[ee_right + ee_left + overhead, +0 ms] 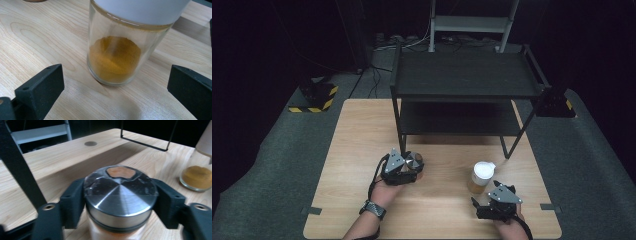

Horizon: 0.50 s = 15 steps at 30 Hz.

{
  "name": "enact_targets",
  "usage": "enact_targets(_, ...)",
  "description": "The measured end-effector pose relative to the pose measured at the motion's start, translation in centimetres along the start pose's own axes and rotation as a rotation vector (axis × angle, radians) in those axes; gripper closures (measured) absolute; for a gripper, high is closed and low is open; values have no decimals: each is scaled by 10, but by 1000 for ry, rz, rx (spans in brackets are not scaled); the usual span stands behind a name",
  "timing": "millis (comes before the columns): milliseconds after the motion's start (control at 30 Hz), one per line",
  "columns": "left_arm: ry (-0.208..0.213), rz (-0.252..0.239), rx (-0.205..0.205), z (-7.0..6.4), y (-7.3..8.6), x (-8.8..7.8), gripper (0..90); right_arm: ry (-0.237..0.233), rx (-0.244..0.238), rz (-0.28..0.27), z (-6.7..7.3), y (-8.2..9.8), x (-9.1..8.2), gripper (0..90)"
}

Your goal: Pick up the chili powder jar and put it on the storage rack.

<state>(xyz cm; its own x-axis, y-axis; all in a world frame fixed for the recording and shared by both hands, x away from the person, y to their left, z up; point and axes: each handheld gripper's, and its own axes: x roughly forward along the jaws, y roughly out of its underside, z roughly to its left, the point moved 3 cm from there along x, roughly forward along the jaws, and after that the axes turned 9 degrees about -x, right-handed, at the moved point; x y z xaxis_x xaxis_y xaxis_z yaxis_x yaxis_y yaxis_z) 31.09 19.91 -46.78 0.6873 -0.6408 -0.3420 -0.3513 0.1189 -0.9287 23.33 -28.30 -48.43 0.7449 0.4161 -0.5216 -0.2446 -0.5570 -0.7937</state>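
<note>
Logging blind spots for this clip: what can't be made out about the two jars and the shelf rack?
- Metal-lidded jar: left gripper view, its body and base are cut off by the bottom edge and hidden by the left gripper clamped on it.
- White-lidded jar: right gripper view, the lid top is cut off by the upper edge.
- Shelf rack: high view, the lower shelf is too dark to judge.

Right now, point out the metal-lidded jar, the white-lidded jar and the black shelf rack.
metal-lidded jar (120, 195): left gripper view, steel lid top.
white-lidded jar (113, 60): right gripper view, glass wall over the orange powder.
black shelf rack (464, 75): high view, top shelf surface.
</note>
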Motion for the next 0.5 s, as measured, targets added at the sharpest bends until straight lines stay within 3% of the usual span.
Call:
enact_targets(167,-11,-7,-5,-2,1,-1,349,0,-2,1,0,0,0,0)
enact_targets(300,-19,-36,-56,-1,4,-3,349,1,-1,-1,0,0,0,0)
enact_targets(500,-18,-48,-43,-5,0,-11,349,1,-3,2,1,0,0,0)
